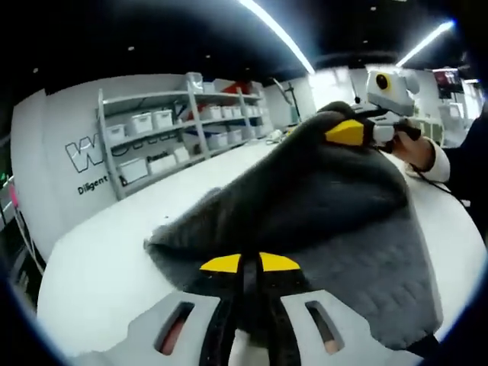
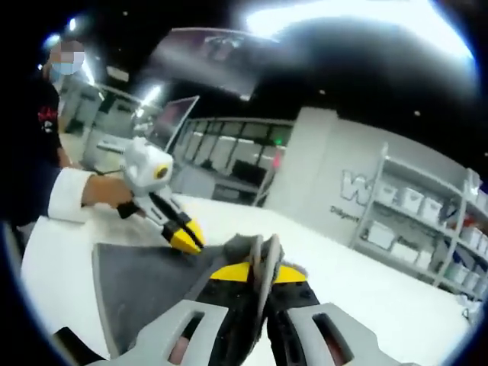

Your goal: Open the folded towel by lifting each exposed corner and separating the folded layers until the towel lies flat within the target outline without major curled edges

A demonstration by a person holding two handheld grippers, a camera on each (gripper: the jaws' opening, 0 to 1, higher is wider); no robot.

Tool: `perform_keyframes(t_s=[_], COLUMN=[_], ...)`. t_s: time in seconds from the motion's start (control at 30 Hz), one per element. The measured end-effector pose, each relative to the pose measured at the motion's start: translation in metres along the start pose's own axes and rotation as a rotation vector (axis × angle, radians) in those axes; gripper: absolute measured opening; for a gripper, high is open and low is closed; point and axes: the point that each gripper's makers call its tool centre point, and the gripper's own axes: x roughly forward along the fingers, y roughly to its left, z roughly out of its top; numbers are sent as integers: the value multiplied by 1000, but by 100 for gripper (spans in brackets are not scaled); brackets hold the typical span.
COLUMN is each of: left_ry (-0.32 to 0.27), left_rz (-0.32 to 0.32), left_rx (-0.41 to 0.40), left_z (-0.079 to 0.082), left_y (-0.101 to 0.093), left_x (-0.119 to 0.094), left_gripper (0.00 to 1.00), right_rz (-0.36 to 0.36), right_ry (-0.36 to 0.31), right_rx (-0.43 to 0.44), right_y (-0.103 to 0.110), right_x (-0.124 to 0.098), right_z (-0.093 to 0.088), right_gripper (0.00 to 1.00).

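one towel [image 1: 335, 229], two grippers [image 1: 250, 263] [image 2: 257, 272], one table [image 1: 99, 267]

Long ceiling light strips [image 1: 278, 34] give bright, even light from above, and the white table [image 1: 107, 259] shows hardly any shadow. In the right gripper view one ceiling light [image 2: 358, 15] flares into broad glare. Fisheye bending curves the shelves [image 1: 164, 137], and the right gripper view is softer.
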Motion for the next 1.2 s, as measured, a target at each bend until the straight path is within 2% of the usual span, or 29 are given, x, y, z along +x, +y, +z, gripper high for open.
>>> perform_keyframes(t_s=[0.13, 0.27, 0.37, 0.5, 0.57, 0.67, 0.77, 0.93, 1.03, 1.2], left_ry=[5, 43, 61, 77, 103, 125, 128, 142, 144, 142], left_rz=[3, 13, 23, 28, 50, 50, 53, 68, 70, 73], left_rx=[-30, -19, -38, -30, -27, -18, -21, 45, 44, 53], left_z=[-2, -9, -12, -16, -21, -28, -29, -30, -30, -30], left_y=[1, 0, 2, 1, 5, 4, 4, 3, 5, 5], left_x=[-1, 1, 3, 4, 5, 7, 8, 10, 9, 10], left_gripper=[1, 1, 1, 1, 1, 1, 1, 1, 1, 1], right_rz=[9, -1, 9, 10, 8, 7, 0, -6, -11, -23], right_ry=[17, -1, 12, 10, 9, 15, 21, 49, 72, 70], right_rx=[-14, -25, -18, -5, -7, -11, -2, 12, 21, 43], right_y=[3, 3, 4, 3, 3, 1, -2, -5, -8, -7], right_x=[-7, -14, -17, -20, -24, -27, -32, -40, -44, -52], right_z=[-4, -5, -9, -10, -11, -15, -19, -30, -36, -38], right_gripper=[0, 0, 0, 0, 0, 0, 0, 0, 0, 0])
